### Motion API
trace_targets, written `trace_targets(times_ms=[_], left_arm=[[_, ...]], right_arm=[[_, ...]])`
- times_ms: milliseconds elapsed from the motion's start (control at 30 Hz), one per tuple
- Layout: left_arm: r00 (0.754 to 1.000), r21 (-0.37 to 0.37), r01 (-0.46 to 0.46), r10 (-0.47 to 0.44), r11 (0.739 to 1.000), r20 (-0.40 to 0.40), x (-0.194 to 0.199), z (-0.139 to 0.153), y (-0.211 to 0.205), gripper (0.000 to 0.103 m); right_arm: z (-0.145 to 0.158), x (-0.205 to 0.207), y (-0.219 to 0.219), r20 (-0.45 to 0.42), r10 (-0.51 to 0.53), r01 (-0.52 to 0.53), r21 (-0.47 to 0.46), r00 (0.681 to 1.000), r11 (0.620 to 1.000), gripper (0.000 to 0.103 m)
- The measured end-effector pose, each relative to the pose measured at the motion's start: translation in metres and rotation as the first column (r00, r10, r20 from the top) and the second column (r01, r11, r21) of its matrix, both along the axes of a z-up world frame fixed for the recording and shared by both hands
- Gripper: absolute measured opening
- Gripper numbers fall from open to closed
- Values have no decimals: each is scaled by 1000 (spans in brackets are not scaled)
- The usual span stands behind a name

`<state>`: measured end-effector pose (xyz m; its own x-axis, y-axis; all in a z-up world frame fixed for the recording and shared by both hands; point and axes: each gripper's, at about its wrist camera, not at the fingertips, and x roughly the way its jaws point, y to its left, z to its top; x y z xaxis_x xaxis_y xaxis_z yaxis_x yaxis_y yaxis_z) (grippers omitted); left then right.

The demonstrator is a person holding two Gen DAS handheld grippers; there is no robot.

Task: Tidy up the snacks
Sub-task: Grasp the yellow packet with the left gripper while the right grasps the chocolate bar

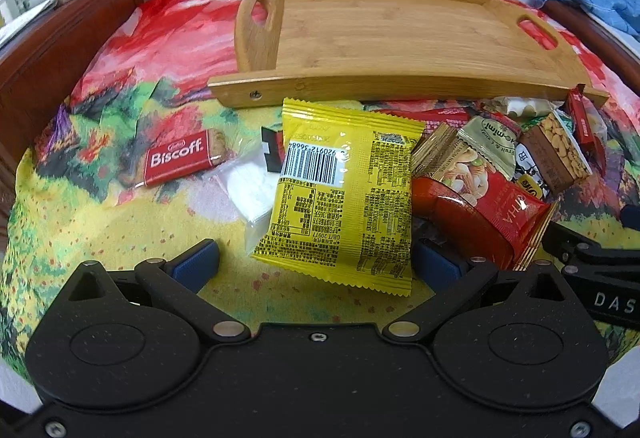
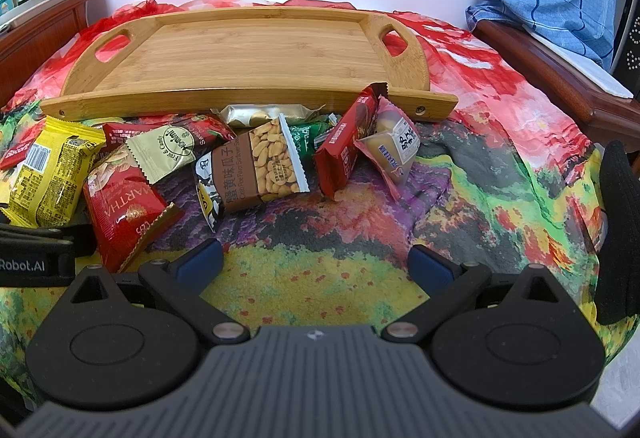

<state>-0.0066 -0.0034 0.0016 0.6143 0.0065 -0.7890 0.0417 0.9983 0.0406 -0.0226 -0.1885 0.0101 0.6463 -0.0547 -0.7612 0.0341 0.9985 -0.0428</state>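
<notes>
One bamboo tray sat bare on the floral cloth, with roughly a dozen snack packs heaped against its near rim. The yellow pack lay barcode-up, one peanut pack beside it. Only the left view caught the Biscoff. Left gripper and right gripper both had jaws apart, holding nothing.
</notes>
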Motion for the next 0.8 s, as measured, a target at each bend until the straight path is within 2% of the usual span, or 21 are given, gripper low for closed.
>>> trace_targets(times_ms=[233, 300, 367, 433, 500, 533, 567, 600, 800], left_arm=[[1000, -17, 14, -14, 1000, 4, -1, 6, 2, 101], [999, -28, 12, -11, 1000, 40, -4, 11, 5, 92], [996, -27, 23, -20, 999, 87, -6, 18, 5, 90], [990, -36, 34, -28, 999, 140, -11, 25, 5, 81], [985, -65, 42, -31, 997, 169, -13, 30, 6, 67], [985, -83, 50, -35, 995, 170, -12, 31, 7, 63], [986, -95, 56, -39, 994, 164, -11, 30, 8, 55], [987, -103, 58, -42, 993, 156, -10, 30, 8, 52], [982, -79, 79, -63, 994, 180, -14, 26, 0, 53]], right_arm=[[12, -4, 2, 21, 23, -22, -30, 1000, 999, 93], [20, -5, 3, 50, 24, -22, -32, 998, 999, 89], [26, -6, 1, 73, 14, -13, -11, 997, 1000, 84], [32, -6, 0, 101, 5, -7, 14, 995, 1000, 78], [35, -4, 1, 115, 12, -15, 18, 993, 1000, 74], [35, -3, 3, 118, 24, -27, 16, 993, 1000, 73], [34, -2, 6, 118, 39, -41, 11, 992, 999, 72], [34, -1, 9, 121, 58, -59, 6, 991, 998, 71], [25, 10, 31, 126, 127, -124, -35, 984, 992, 71]])
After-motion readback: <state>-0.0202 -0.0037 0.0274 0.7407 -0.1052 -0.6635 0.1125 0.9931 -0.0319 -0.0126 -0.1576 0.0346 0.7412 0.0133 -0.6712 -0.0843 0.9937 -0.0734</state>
